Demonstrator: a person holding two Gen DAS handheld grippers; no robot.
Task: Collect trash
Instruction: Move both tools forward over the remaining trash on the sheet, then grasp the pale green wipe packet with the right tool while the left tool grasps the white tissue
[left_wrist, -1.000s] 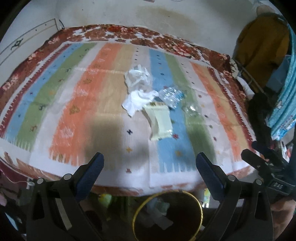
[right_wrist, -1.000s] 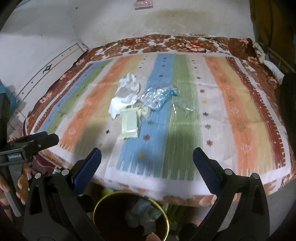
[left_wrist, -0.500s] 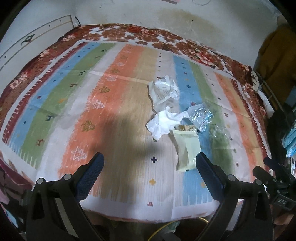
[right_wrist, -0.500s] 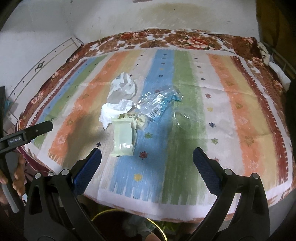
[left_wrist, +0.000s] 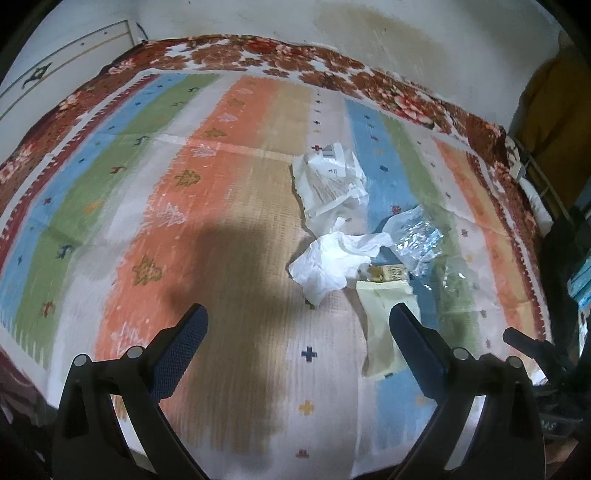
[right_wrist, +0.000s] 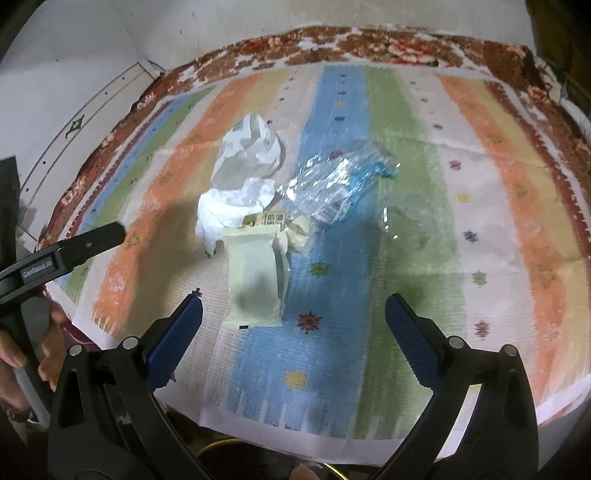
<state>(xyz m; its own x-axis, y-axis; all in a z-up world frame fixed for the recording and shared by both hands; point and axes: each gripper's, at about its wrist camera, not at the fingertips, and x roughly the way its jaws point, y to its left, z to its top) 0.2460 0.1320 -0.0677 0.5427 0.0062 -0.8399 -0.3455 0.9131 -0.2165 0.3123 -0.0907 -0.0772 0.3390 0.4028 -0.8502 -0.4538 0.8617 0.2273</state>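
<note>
Lying lengthwise along the stripes, pale wrapper (right_wrist: 255, 275); both tools (left_wrist: 298, 325) (right_wrist: 293, 317) gape, holding nothing.

Setting: a room in a home, most likely a bedroom or living room. Evidence: a striped woven cloth (left_wrist: 229, 206) in orange, blue, green and beige bands with small cross and star motifs covers a broad flat surface, laid over a red floral blanket (left_wrist: 280, 62) that shows along the far and left edges. A plain whitish wall (left_wrist: 388, 26), stained in patches, stands just behind it. At far right an ochre garment (left_wrist: 550, 122) hangs beside the surface. Household litter lies on the cloth: a white crumpled tissue (right_wrist: 232, 206), a pale yellow packet (right_wrist: 255, 284), clear plastic wrapping (right_wrist: 340, 184).
</note>
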